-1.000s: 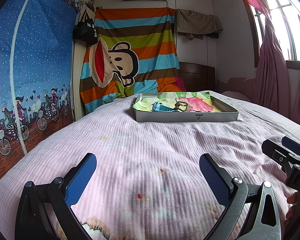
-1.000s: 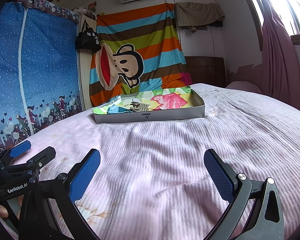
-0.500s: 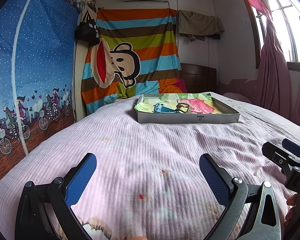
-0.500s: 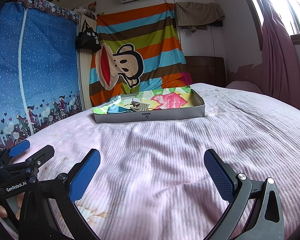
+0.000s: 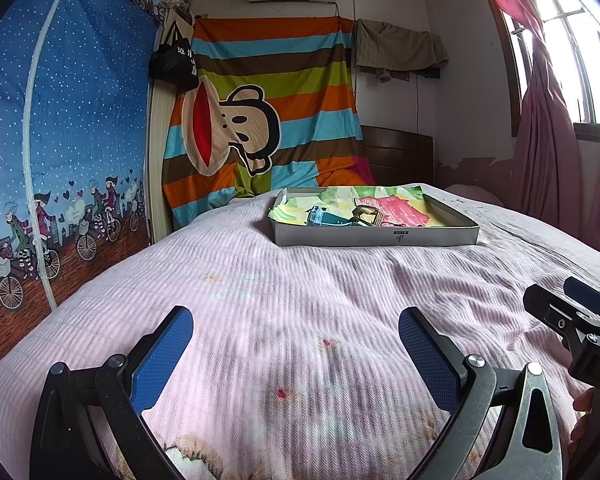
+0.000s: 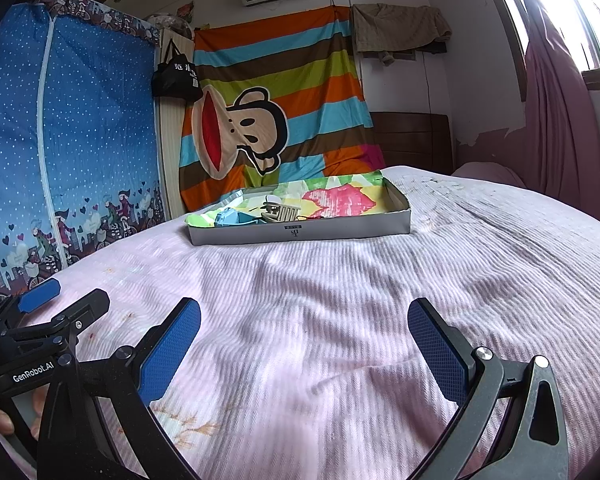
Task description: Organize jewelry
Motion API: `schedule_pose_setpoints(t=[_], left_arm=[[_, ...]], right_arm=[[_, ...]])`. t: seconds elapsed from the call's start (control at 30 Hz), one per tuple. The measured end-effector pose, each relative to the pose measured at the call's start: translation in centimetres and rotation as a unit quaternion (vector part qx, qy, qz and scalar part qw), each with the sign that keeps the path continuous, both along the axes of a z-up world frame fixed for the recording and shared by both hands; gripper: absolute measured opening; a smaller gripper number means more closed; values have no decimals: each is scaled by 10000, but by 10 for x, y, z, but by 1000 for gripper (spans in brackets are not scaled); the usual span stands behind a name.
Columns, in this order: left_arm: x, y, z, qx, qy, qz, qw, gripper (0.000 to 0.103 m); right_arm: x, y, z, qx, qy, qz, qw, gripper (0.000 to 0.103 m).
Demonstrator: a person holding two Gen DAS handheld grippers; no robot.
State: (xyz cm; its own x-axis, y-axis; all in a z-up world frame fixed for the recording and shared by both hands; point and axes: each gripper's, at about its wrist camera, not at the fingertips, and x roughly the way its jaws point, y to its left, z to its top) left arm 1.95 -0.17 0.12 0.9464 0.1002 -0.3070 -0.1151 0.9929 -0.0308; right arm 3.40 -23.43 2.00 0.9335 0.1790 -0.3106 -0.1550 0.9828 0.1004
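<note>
Both tools, left (image 5: 296,348) and right (image 6: 304,340), hang spread and empty over the bed (image 5: 300,280), well short of the tray (image 5: 376,236). Small pieces (image 6: 278,210) lie jumbled together inside it; that fits sorting either pending or finished.

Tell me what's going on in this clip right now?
A person holds a two-finger gripper in each hand over a bed with a pink cover. The left gripper and the right gripper are both open and hold nothing. Farther up the bed sits a shallow grey box lined with colourful paper; a blue item and other small pieces lie inside. Neither gripper is near it.
</note>
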Motion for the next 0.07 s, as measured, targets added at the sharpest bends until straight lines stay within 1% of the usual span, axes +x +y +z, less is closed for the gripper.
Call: schedule_pose_setpoints(t=[0.07], left_arm=[[0, 0, 0, 1, 0, 0, 10000, 103]], right_arm=[[0, 0, 0, -1, 0, -2, 10000, 102]])
